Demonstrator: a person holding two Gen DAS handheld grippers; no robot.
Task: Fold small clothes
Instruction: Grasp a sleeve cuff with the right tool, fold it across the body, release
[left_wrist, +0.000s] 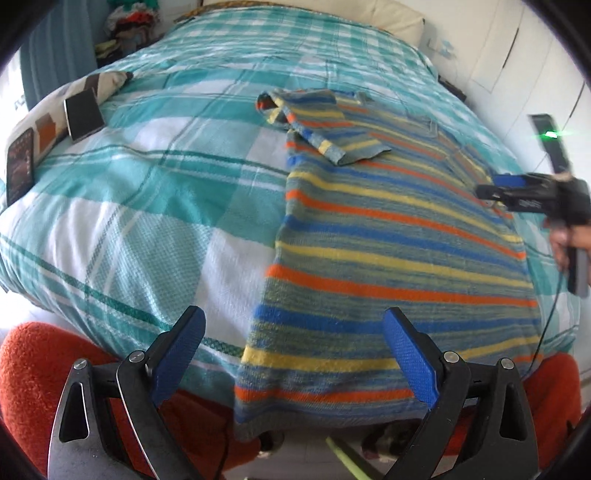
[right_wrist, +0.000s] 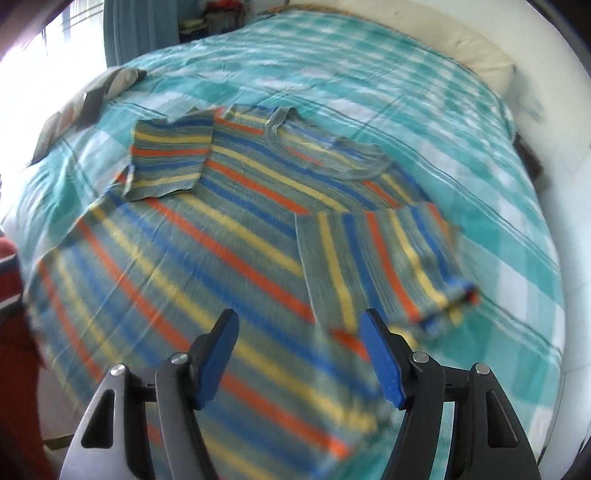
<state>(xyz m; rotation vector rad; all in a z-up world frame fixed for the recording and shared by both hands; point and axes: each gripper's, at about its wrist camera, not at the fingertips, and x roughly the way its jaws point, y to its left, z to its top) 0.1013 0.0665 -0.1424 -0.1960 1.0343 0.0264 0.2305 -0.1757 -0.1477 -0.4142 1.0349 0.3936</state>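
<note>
A striped knit shirt (left_wrist: 388, 236) in blue, yellow, orange and grey lies flat on the bed, its hem hanging over the near edge. One sleeve (left_wrist: 325, 129) is folded in over the chest. In the right wrist view the shirt (right_wrist: 207, 240) shows both sleeves folded in, one at the far left (right_wrist: 170, 158) and one near the gripper (right_wrist: 388, 266). My left gripper (left_wrist: 293, 350) stands wide open above the hem's left corner, with nothing held. My right gripper (right_wrist: 299, 354) hovers open over the shirt's body, empty; it shows side-on at the shirt's right edge (left_wrist: 495, 188).
The teal plaid bedcover (left_wrist: 147, 184) surrounds the shirt. A patterned cushion (left_wrist: 92, 85) with dark flat items on it lies at the far left. A cream pillow (right_wrist: 480, 51) sits at the head. The person's red clothing (left_wrist: 33, 369) is at the near edge.
</note>
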